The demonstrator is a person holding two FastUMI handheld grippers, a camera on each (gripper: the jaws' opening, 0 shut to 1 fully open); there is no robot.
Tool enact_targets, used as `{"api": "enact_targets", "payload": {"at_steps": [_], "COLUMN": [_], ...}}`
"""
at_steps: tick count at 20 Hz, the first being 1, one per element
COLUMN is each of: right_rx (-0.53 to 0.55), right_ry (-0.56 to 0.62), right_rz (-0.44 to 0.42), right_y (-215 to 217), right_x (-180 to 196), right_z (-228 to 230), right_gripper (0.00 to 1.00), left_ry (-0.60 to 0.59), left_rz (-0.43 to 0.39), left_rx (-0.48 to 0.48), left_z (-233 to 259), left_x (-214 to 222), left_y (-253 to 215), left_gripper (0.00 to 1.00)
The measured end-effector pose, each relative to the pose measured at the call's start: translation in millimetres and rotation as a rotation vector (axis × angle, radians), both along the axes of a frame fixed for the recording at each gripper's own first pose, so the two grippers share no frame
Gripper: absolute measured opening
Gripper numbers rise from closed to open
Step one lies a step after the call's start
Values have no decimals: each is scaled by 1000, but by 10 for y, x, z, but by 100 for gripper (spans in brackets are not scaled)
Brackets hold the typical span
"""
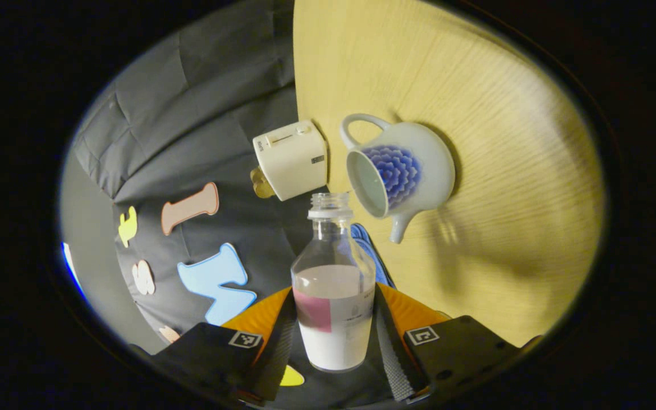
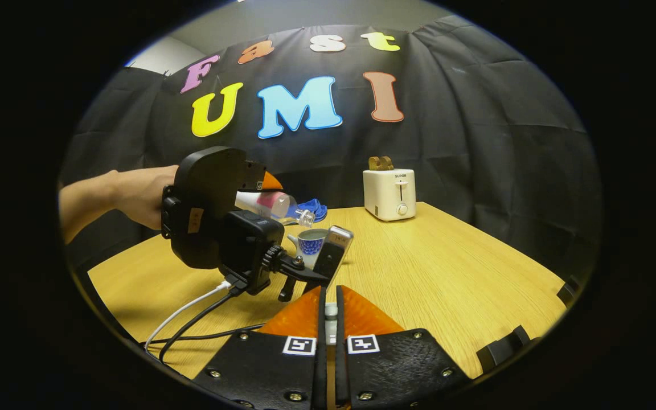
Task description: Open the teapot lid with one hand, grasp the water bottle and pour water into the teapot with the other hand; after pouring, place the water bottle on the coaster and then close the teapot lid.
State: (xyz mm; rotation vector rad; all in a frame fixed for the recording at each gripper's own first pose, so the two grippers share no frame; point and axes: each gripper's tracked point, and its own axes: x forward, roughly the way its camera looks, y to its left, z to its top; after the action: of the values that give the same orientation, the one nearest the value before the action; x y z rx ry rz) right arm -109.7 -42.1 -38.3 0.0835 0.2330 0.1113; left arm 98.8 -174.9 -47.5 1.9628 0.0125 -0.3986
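Observation:
My left gripper [image 1: 333, 324] is shut on a clear, uncapped water bottle [image 1: 333, 256] that holds pale liquid. The bottle's mouth points at the open top of a white teapot [image 1: 413, 171] with a blue flower pattern. In the right gripper view, a hand holds the left gripper [image 2: 262, 196] with the bottle [image 2: 283, 206] tipped almost level, its mouth just above the teapot [image 2: 311, 242]. My right gripper [image 2: 329, 299] hovers nearer the table's front, its fingers closed on a small white piece, the teapot lid [image 2: 331, 312]. A blue coaster [image 2: 314, 208] lies behind the bottle.
A white toaster [image 2: 389, 193] with toast in it stands at the back edge of the wooden table [image 2: 447, 273]. Cables [image 2: 191, 319] trail from the left gripper across the table's near left. A phone-like device [image 2: 332, 247] is mounted on that gripper, in front of the teapot.

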Motion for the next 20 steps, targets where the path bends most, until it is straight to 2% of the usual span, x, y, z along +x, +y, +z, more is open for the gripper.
{"api": "enact_targets", "payload": {"at_steps": [8,11,16,20], "right_rx": [-8,-13,-6,-23], "right_ry": [-21,-62,-98,-125], "right_rz": [-3,-8,5,20], "right_y": [-12,-34,41,107], "right_x": [-1,-10,-22,-2], "right_z": [45,155,293,371], "right_gripper": [6,6,6,6], "left_ry": [59,62,62,59], "left_rz": [40,70,105,159], "left_rx": [-246,-360,-472,-621], "left_z": [-86,5,93,234], "left_x": [-33,-46,-98,-118], "left_y": [117,240,394,657], "left_gripper": [84,84,84,84]}}
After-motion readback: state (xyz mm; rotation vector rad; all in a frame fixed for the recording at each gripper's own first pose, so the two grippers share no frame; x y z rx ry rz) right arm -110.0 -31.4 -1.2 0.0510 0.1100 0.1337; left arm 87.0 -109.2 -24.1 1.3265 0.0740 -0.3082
